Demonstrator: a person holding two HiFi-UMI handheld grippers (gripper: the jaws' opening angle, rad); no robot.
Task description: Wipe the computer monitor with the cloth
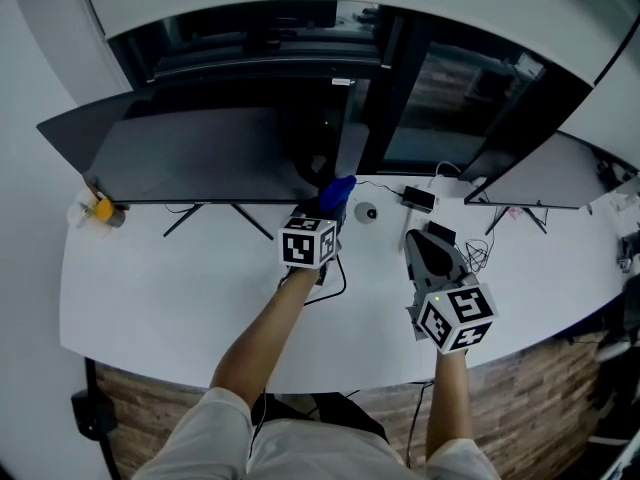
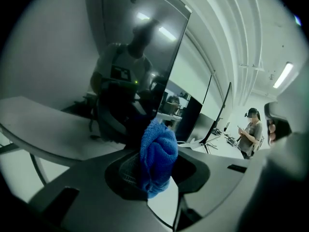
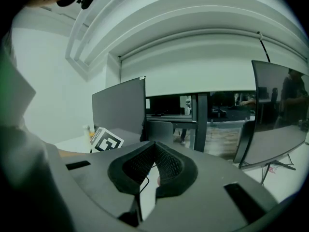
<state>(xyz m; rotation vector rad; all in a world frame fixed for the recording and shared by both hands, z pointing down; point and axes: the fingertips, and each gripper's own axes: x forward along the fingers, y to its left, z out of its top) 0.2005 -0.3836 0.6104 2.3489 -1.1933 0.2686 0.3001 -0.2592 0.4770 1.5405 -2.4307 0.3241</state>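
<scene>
The left gripper [image 2: 157, 164] is clamped on the cloth [image 2: 158, 154], a blue bundle squeezed between its jaws and bulging out above them. It is held up at the monitor [image 1: 190, 153], which stands along the back edge of the desk [image 1: 170, 288], toward its left end. In the head view the cloth sits by the screen's lower right corner, near the middle of the desk's back edge. The left gripper view shows the dark glass filling the frame just beyond the cloth, with the person mirrored in it. Whether the cloth is touching the glass, I cannot tell.

The right gripper [image 3: 154, 164] has its jaws together on nothing and hangs over the desk nearer the front edge, right of middle. It plays no part here. A second monitor [image 1: 545, 178] stands toward the back right corner.

As for progress, I'd say the cloth is in hand and at the screen. No streak or cleaned patch shows, so practically the whole wide screen looks left to wipe.
</scene>
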